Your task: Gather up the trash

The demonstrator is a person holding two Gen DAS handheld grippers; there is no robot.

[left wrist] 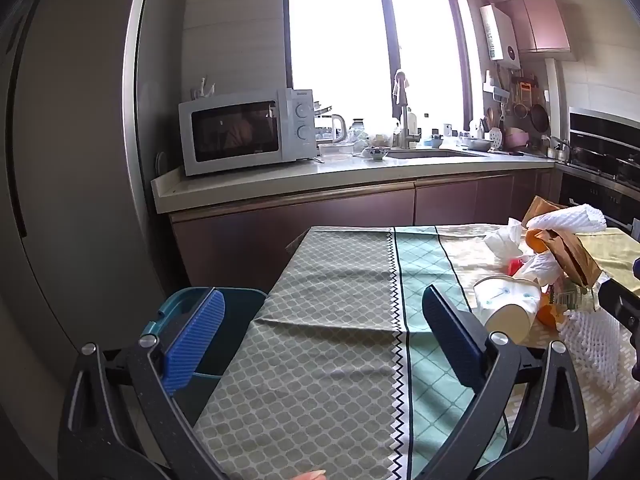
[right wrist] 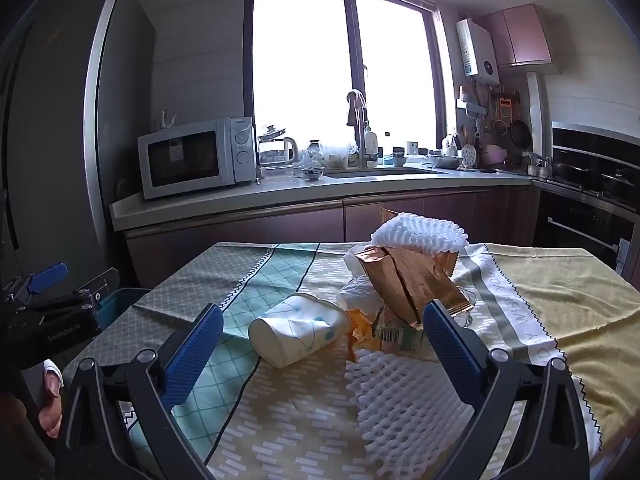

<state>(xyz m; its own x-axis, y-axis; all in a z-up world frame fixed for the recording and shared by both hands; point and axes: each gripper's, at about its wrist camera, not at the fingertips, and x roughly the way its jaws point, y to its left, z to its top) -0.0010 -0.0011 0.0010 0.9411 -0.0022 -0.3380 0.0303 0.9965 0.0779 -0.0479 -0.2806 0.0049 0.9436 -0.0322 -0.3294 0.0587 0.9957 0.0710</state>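
Here, legible writing is scarce: the body of the left gripper [right wrist: 60, 280], seen from the right wrist view, bears "GenRobot.AI"; the pale band of the tablecloth [right wrist: 580, 300] carries capitals that read in part "WISH YOU"; the microwave [right wrist: 196, 156] has a small brand word above its dials, too small to read with certainty. A barcode label [right wrist: 390, 336] shows on a packet in the trash pile.

The trash sits toward the middle of the tabletop. A paper cup [right wrist: 298, 330] with blue dots lies on its side. Just beside it are orange peel [right wrist: 358, 330], crumpled white tissue [right wrist: 358, 294], a torn brown paper bag [right wrist: 412, 280] and two pieces of white foam fruit netting, one [right wrist: 418, 234] atop the pile and one [right wrist: 400, 400] flat near the front edge.

The right gripper [right wrist: 322, 338] hangs above the front edge with its blue-padded jaws spread wide, holding nothing. The left gripper's jaws are likewise wide and empty, over the left edge, with a teal bin [left wrist: 224, 320] just beyond that edge.

Behind the table run a counter [right wrist: 280, 196] with a sink, a large bright window [right wrist: 344, 64], pinkish-brown cabinets and a tall grey refrigerator [left wrist: 72, 160].
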